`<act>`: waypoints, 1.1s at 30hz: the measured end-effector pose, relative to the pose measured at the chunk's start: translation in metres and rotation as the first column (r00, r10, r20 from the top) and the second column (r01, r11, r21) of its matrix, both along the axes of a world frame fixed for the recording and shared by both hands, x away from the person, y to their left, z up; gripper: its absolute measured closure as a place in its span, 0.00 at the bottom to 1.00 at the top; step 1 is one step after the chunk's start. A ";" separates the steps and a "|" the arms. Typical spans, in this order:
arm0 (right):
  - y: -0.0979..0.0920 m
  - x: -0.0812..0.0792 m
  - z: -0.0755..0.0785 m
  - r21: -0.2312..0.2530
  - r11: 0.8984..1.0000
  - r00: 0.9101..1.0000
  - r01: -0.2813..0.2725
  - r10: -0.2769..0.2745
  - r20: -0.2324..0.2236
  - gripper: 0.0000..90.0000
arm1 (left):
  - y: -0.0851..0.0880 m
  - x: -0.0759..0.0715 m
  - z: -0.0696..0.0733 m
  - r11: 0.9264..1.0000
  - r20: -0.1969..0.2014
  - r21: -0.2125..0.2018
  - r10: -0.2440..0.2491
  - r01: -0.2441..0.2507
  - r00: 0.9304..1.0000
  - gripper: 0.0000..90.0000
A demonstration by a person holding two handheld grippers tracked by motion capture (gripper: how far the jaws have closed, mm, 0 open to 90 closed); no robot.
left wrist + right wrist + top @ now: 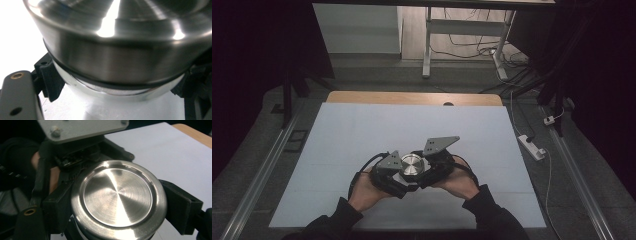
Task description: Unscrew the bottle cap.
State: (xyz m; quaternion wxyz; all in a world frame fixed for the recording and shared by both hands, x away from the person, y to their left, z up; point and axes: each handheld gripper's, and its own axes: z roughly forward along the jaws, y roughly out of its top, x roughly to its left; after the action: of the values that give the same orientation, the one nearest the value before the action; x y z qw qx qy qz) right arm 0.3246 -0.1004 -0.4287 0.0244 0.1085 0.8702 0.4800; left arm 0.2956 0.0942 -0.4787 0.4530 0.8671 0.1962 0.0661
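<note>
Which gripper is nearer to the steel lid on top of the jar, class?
Right. The right gripper clamps the steel lid itself, its fingers on the rim. The left gripper grips lower, on the jar body beneath.

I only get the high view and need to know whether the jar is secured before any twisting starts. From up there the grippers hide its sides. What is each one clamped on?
Observer: In the right gripper view, the right gripper has its black jaws pressed on opposite sides of the steel lid.
Operator: And the left one?
Observer: The left gripper sits lower; in its own view the jaws clamp the pale body just beneath the lid.
Operator: Is there anything between lid and body?
Observer: A thin dark band runs round under the lid's rim, seen in the left gripper view.
</note>
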 end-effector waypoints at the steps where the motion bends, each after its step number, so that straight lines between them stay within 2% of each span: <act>1: -0.002 0.002 0.000 0.000 1.000 1.000 -0.028 0.028 0.000 0.21 | 0.000 0.000 0.000 1.000 0.004 0.008 -0.014 0.014 1.000 0.17; 4: -0.006 0.007 -0.002 0.017 0.995 0.995 -0.096 0.096 -0.017 0.20 | -0.001 0.000 0.000 0.999 0.004 0.008 -0.038 0.038 0.999 0.17; 7: -0.008 0.012 -0.003 0.023 0.987 0.987 -0.160 0.160 -0.026 0.20 | -0.003 -0.001 -0.001 0.999 0.002 0.006 -0.042 0.042 0.999 0.17; 10: -0.008 0.014 -0.004 0.034 0.986 0.986 -0.165 0.166 -0.033 0.19 | -0.002 0.000 -0.001 0.999 0.006 0.008 -0.038 0.038 0.999 0.17; 14: -0.004 0.011 -0.002 0.018 0.996 0.993 -0.087 0.088 -0.074 0.06 | 0.001 0.001 0.000 1.000 0.006 -0.006 0.003 -0.003 1.000 0.17; 17: -0.003 0.006 0.004 0.009 1.000 0.998 -0.019 0.019 -0.068 0.02 | 0.003 0.002 0.000 0.999 0.007 0.000 0.034 -0.034 0.999 0.17; 20: -0.002 0.002 0.009 0.011 0.998 0.996 0.067 -0.066 -0.052 0.02 | 0.004 0.003 0.000 0.998 0.004 0.004 0.065 -0.065 0.998 0.17; 26: 0.005 -0.008 0.008 -0.004 0.983 0.983 0.182 -0.182 -0.002 0.06 | 0.005 0.004 0.000 0.992 0.005 0.005 0.123 -0.123 0.992 0.17; 31: 0.011 -0.011 0.003 0.003 0.965 0.965 0.264 -0.264 -0.008 0.09 | 0.004 0.003 0.001 0.989 0.011 0.008 0.146 -0.146 0.989 0.17; 33: 0.014 -0.012 0.000 -0.004 0.963 0.963 0.270 -0.270 -0.010 0.11 | 0.003 0.003 0.002 0.989 0.019 0.014 0.148 -0.148 0.989 0.17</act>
State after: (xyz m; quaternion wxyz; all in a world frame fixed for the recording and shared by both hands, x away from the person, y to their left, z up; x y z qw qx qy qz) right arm 0.3131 -0.0866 -0.4283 0.0855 0.2287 0.8479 0.4706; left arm 0.2981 0.0974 -0.4772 0.4421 0.8529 0.2555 0.1088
